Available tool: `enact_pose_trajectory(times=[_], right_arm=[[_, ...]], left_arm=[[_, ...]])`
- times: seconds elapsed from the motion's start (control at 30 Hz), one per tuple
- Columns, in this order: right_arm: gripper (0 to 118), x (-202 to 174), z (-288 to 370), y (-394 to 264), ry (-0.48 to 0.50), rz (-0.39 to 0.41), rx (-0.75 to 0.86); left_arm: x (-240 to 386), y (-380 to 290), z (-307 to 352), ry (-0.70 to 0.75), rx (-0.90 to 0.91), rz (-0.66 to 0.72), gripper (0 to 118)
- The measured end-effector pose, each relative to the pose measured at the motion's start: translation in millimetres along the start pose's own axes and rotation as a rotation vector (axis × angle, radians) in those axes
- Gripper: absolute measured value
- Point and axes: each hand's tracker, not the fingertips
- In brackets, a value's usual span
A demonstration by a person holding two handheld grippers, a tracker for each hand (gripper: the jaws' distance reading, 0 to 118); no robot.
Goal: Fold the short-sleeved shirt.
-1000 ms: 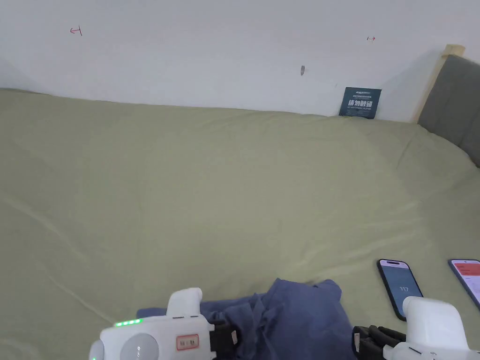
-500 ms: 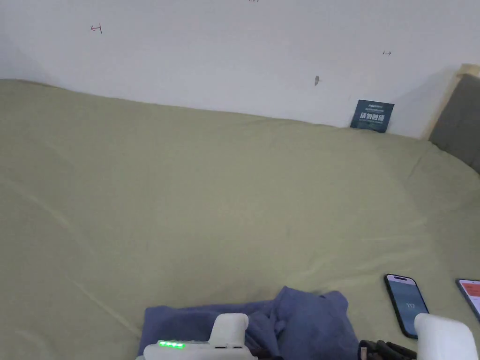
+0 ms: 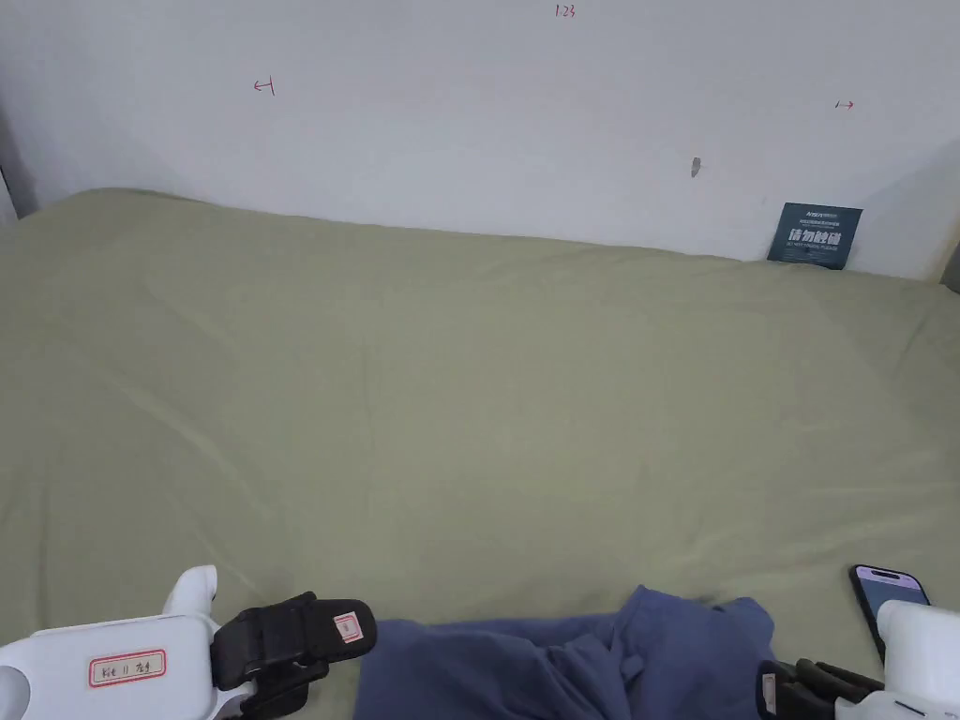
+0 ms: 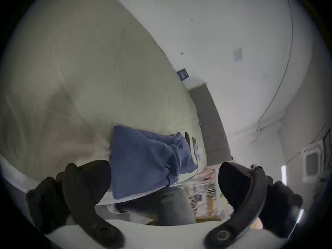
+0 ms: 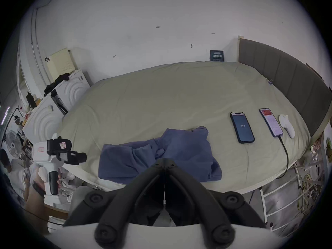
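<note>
Left claw (image 4: 164,184): jaws spread wide, nothing between them, held off the bed's (image 3: 450,394) near edge, left of the shirt (image 5: 161,156). Right claw (image 5: 164,161): jaws pressed together, gripping nothing visible. The blue shirt lies crumpled at the near edge.

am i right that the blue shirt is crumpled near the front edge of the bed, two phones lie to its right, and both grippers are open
Not quite. The left gripper is open, its jaws spread wide in the left gripper view, but the right gripper is shut, its jaws meeting in the right gripper view. The rest holds: the blue shirt lies crumpled near the bed's front edge, with two phones to its right.
</note>
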Motion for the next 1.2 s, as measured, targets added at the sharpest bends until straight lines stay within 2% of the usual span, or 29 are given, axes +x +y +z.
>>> enact_pose_trajectory(times=[0.13,0.2,0.23,0.37,0.43,0.47,0.5,0.53,0.57,0.6,0.67,0.73,0.8,0.93,1.13,1.2], right_arm=[[2,1,2,2,0.005,0.005,0.005],[2,5,4,2,0.002,-0.005,0.011],[2,7,4,3,0.003,-0.018,0.013],[2,14,3,1,0.001,-0.044,0.01],[2,15,0,-1,-0.004,-0.054,0.008],[2,16,-2,-1,-0.001,-0.061,0.003],[2,15,-3,-2,0.007,-0.065,-0.007],[2,15,-3,-3,0.011,-0.067,-0.012],[2,13,-4,-4,0.012,-0.065,-0.014],[2,11,-4,-5,0.012,-0.058,-0.018],[2,7,-4,-7,0.017,-0.045,-0.022],[2,5,-5,-8,0.027,-0.04,-0.026],[2,1,-8,-8,0.025,-0.033,-0.031],[2,-4,-12,-7,0.038,-0.019,-0.04],[2,-15,-17,-4,0.054,0.005,-0.049],[2,-18,-18,-2,0.057,0.009,-0.051]], left_arm=[[-2,-4,-19,0.139,-0.095,-0.014,118],[-5,-8,-33,0.165,-0.134,0.001,118],[-34,1,-39,0.14,-0.147,0.018,118],[-40,-11,-64,-0.054,-0.139,0.05,118],[-39,-18,-76,-0.071,-0.126,0.068,118],[-39,-19,-79,-0.081,-0.115,0.084,113],[-39,-19,-82,-0.11,-0.089,0.102,95],[-39,-19,-82,-0.082,-0.069,0.117,43],[-36,-19,-84,-0.007,-0.051,0.096,10],[-34,-19,-80,0.09,-0.034,0.068,10],[-27,-19,-71,0.1,-0.089,0.018,10],[-12,-14,-56,0.136,-0.052,-0.072,10],[1,-3,-37,0.135,-0.041,-0.073,10],[24,27,12,0.253,0.015,-0.209,10],[57,70,84,0.612,0.096,-0.358,10],[76,69,90,0.739,0.111,-0.418,10]])
